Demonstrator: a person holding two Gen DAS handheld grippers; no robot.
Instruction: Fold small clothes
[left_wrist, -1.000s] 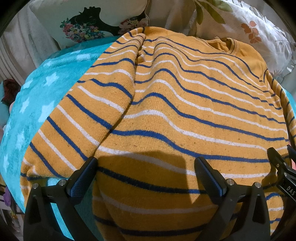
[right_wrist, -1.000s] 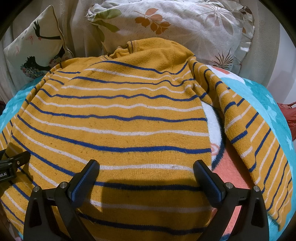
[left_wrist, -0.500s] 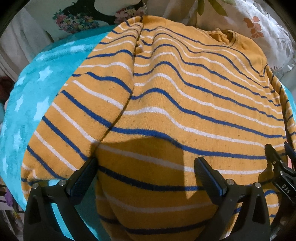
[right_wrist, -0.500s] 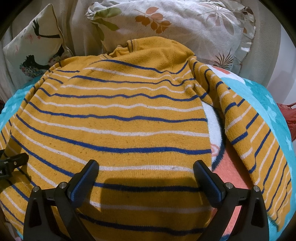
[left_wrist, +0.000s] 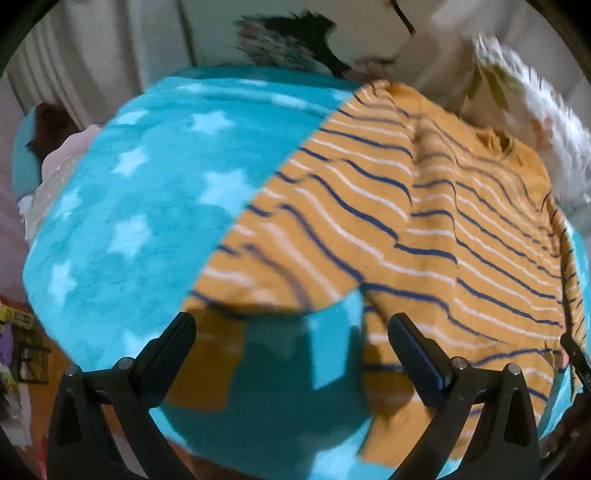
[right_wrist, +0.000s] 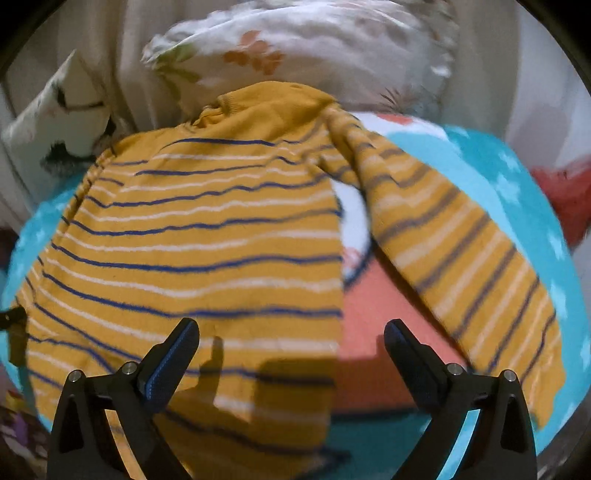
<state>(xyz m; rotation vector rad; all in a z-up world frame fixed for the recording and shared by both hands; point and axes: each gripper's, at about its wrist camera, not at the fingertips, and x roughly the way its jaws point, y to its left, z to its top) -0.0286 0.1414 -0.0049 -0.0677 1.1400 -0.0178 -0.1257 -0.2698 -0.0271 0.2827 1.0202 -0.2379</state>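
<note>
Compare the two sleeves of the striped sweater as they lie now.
The left sleeve lies close along the sweater's body, its cuff on plain turquoise blanket. The right sleeve splays away from the body, leaving a gap that shows the blanket's white and coral pattern. Both are mustard with blue and white stripes, flat and unfolded.

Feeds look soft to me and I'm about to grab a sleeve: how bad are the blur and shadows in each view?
Left wrist view: motion blur smears the sweater cuff and the pillows; the left tool throws a dark shadow on the blanket. Right wrist view: the right sleeve is smeared, and the right tool shades the hem.
</note>
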